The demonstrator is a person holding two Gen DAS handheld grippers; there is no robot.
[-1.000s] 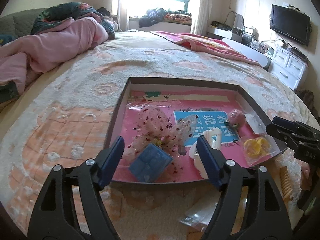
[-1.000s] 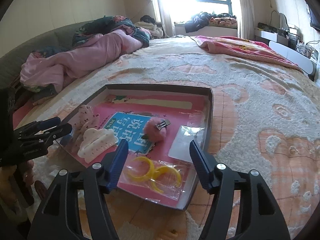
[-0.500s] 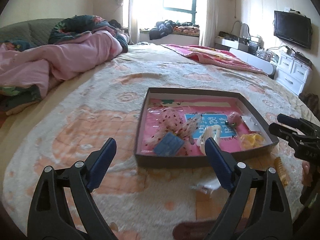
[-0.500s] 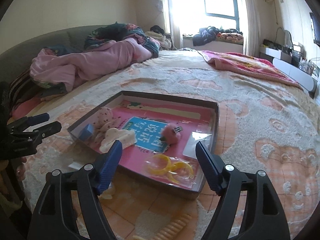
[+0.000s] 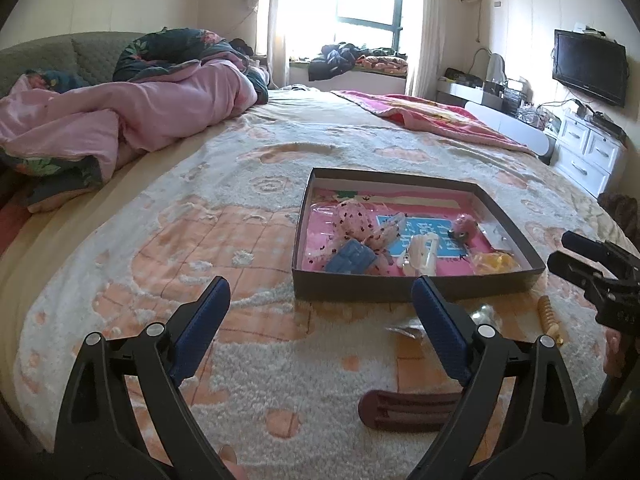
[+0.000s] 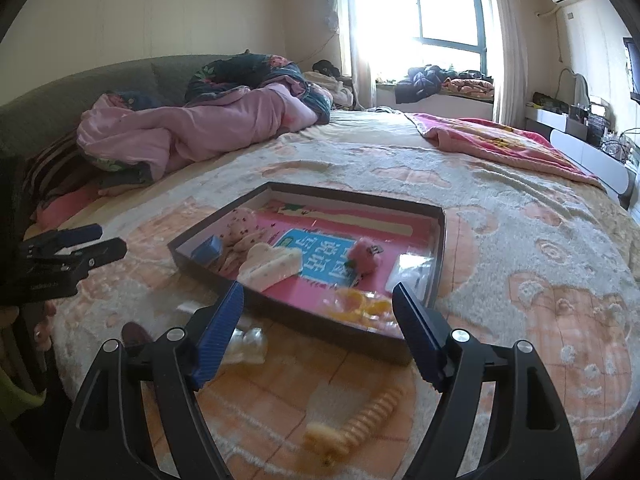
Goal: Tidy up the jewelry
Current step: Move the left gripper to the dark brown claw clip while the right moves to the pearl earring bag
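A shallow dark box with a pink lining lies on the bed. It holds a blue case, a spotted pink bow, a white claw clip, a fuzzy pink clip and bagged yellow rings. My left gripper hangs open and empty, short of the box's near wall. My right gripper is open and empty too, just before the box. On the bedspread outside lie a maroon hair clip, a yellow ridged clip and a clear bag.
A crumpled pink quilt lies at the far left of the bed and a pink blanket at the far right. White drawers and a television stand by the right wall. Each gripper shows at the edge of the other's view.
Both grippers drew back from over the box and rose a little, and their jaws spread wider. The clips lying in front of the box came into view.
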